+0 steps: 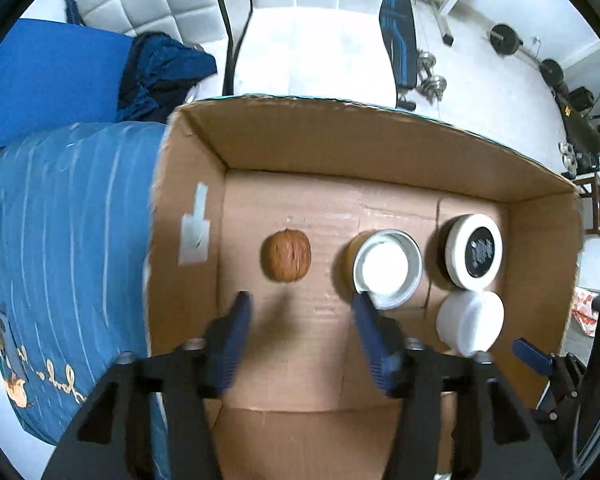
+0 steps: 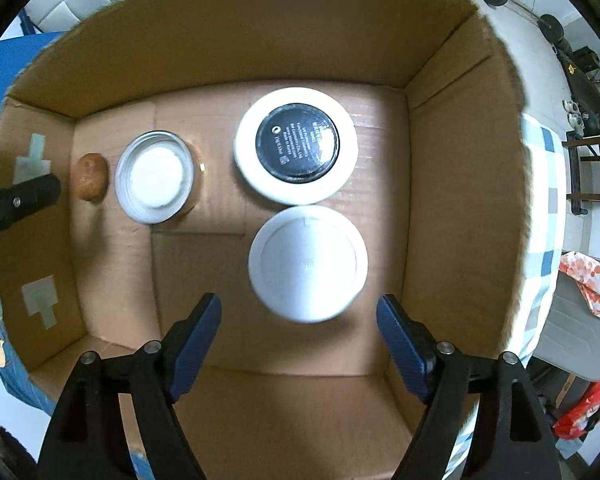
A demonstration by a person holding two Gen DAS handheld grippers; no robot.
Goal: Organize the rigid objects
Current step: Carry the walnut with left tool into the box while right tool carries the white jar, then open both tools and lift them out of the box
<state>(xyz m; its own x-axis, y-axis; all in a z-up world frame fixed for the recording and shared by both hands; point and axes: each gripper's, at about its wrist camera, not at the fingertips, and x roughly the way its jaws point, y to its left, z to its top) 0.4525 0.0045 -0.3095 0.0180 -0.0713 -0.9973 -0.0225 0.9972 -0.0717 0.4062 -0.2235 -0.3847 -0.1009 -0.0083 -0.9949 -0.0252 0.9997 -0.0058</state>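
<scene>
An open cardboard box [image 1: 372, 140] [image 2: 260, 32] holds a brown walnut [image 1: 286, 255] [image 2: 93, 176], a jar with a silver and white lid [image 1: 388, 268] [image 2: 155, 177], a white jar with a black label [image 1: 475, 257] [image 2: 297, 145] and a plain white jar [image 1: 470, 323] [image 2: 308, 263]. My left gripper [image 1: 302, 306] is open and empty, just above the box floor, short of the walnut. My right gripper [image 2: 299, 310] is open and empty, just short of the plain white jar. The right gripper's tip shows in the left wrist view [image 1: 530, 354].
The box rests on a blue striped bedcover [image 1: 64, 248]. A blue cushion [image 1: 48, 80] and dark blue cloth [image 1: 164, 68] lie behind it. White padded chairs [image 1: 308, 20] and gym weights [image 1: 504, 38] stand beyond. A checked cloth [image 2: 544, 208] is right of the box.
</scene>
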